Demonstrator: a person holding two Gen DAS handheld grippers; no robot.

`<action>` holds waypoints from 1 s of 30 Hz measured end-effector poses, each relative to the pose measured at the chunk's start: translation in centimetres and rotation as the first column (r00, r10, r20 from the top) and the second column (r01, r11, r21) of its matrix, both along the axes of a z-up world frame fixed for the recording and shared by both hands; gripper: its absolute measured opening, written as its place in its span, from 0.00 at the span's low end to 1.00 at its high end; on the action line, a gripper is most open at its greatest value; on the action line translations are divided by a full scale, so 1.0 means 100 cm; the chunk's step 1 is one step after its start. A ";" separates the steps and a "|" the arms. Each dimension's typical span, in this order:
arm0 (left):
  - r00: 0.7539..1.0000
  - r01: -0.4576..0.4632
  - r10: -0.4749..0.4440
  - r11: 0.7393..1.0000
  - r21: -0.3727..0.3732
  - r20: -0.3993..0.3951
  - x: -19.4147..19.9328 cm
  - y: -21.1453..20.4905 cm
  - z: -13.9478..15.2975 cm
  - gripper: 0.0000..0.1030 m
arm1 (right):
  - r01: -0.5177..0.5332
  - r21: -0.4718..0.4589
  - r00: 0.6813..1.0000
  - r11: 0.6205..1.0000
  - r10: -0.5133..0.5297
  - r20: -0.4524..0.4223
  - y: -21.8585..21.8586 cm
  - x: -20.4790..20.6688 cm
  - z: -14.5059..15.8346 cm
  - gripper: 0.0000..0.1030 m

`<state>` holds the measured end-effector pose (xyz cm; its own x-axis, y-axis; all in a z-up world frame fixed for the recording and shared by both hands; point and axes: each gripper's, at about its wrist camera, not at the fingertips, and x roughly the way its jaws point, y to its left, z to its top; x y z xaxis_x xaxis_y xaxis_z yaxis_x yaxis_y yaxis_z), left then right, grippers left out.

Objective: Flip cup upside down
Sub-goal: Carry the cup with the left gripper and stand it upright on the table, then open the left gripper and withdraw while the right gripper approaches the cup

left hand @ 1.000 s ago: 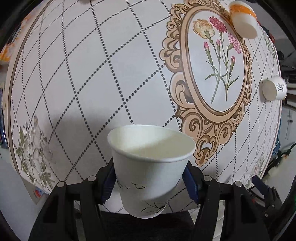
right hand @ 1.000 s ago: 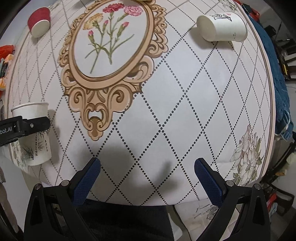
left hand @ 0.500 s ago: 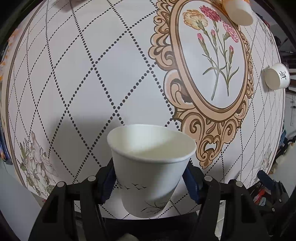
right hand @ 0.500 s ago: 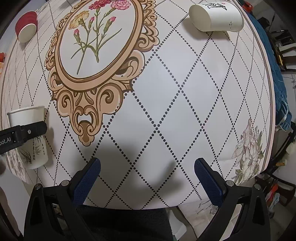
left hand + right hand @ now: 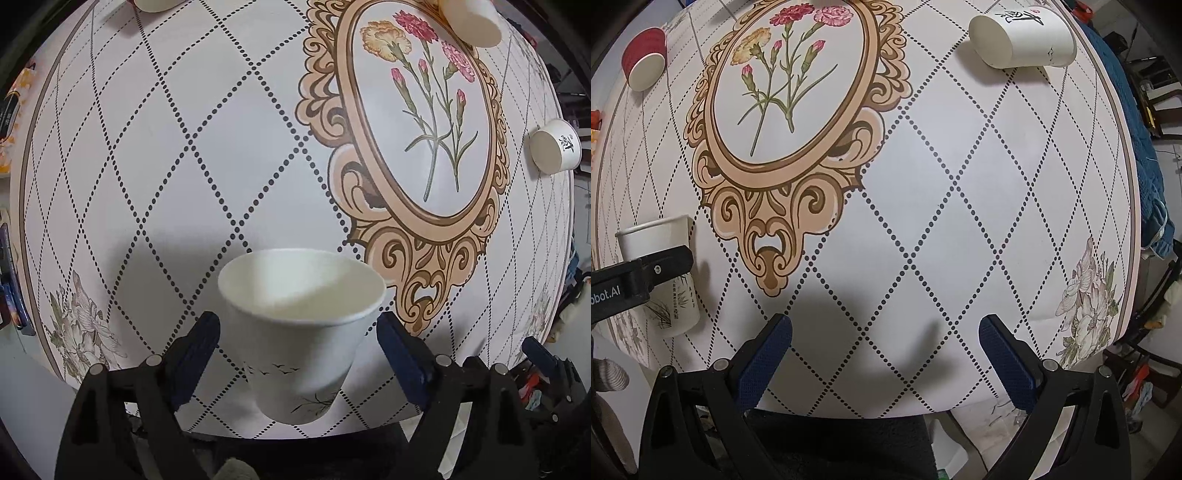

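A white paper cup (image 5: 299, 332) with small birds and grass printed on it stands upright, mouth up, near the table's front edge. My left gripper (image 5: 297, 332) has its blue pads on either side of the cup with small gaps, so it is open around it. The same cup (image 5: 661, 273) shows at the far left of the right wrist view, with the left gripper's black finger (image 5: 639, 277) across it. My right gripper (image 5: 885, 339) is open and empty above the patterned tablecloth (image 5: 960, 184).
A white cup with black calligraphy (image 5: 1023, 37) lies on its side at the back right; it also shows in the left wrist view (image 5: 554, 149). A red cup (image 5: 644, 59) lies at the back left. Another cup (image 5: 471, 18) lies by the flower medallion. Table edge is close in front.
The left gripper's jaws have opened slightly off the cup, which now rests lower on the table. Both cameras have shifted a little; the right gripper stays open.
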<state>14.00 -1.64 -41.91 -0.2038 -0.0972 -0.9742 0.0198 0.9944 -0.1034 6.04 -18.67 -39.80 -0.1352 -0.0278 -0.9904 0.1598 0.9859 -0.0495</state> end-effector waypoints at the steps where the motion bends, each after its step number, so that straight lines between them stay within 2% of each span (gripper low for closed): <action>1: 1.000 -0.002 0.002 1.000 -0.001 0.001 0.001 0.001 0.002 0.84 | 0.000 0.000 1.000 1.000 0.000 0.000 -0.001 0.000 0.001 1.00; 10: 0.999 0.004 -0.004 1.000 0.005 0.037 -0.007 0.011 0.036 0.84 | 0.001 0.002 1.000 1.000 -0.001 0.007 -0.004 -0.002 0.007 1.00; 15: 0.995 0.011 -0.012 1.000 0.019 0.098 -0.018 0.016 0.068 0.84 | 0.001 0.007 1.000 1.000 -0.001 0.025 -0.007 -0.006 0.018 1.00; 21: 0.986 0.000 -0.004 1.000 0.026 0.164 -0.036 0.029 0.114 0.84 | 0.003 0.033 0.998 0.999 -0.005 0.067 -0.006 -0.012 0.044 1.00; 25: 0.978 -0.025 0.017 0.999 0.037 0.207 -0.051 0.047 0.132 0.84 | -0.014 0.056 0.994 0.998 0.008 0.111 0.003 -0.019 0.071 1.00; 30: 0.971 -0.072 0.060 0.996 0.043 0.231 -0.066 0.071 0.139 0.84 | -0.043 0.087 0.987 0.995 0.029 0.158 0.026 -0.023 0.099 1.00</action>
